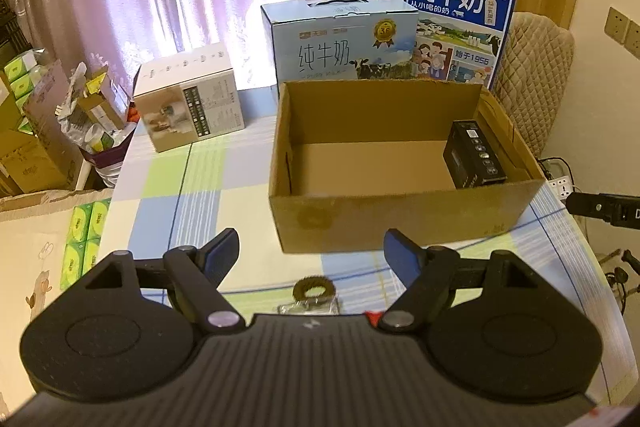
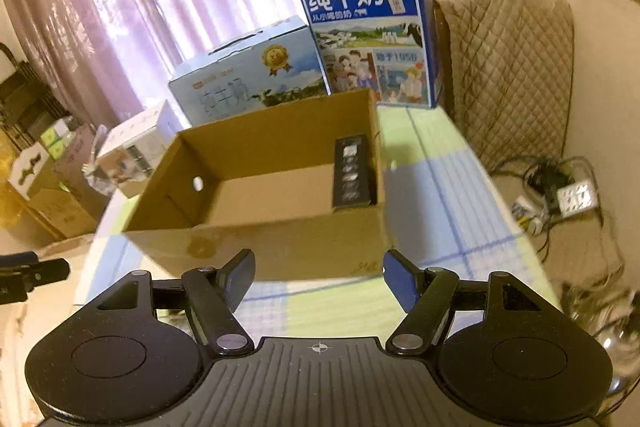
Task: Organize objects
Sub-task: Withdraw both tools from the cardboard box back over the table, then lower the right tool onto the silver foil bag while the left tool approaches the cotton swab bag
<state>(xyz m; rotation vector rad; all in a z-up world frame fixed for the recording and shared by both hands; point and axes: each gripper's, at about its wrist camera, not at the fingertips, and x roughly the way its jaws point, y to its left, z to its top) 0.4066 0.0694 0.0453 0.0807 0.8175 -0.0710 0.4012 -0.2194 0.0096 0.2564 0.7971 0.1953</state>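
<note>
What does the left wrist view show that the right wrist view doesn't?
Only left wrist: a brown hair tie and a clear packet on the tablecloth just below the open left gripper. Only right wrist: the open right gripper head-on and floor cables. Both: the cardboard box holding a black box, with milk cartons behind.
</note>
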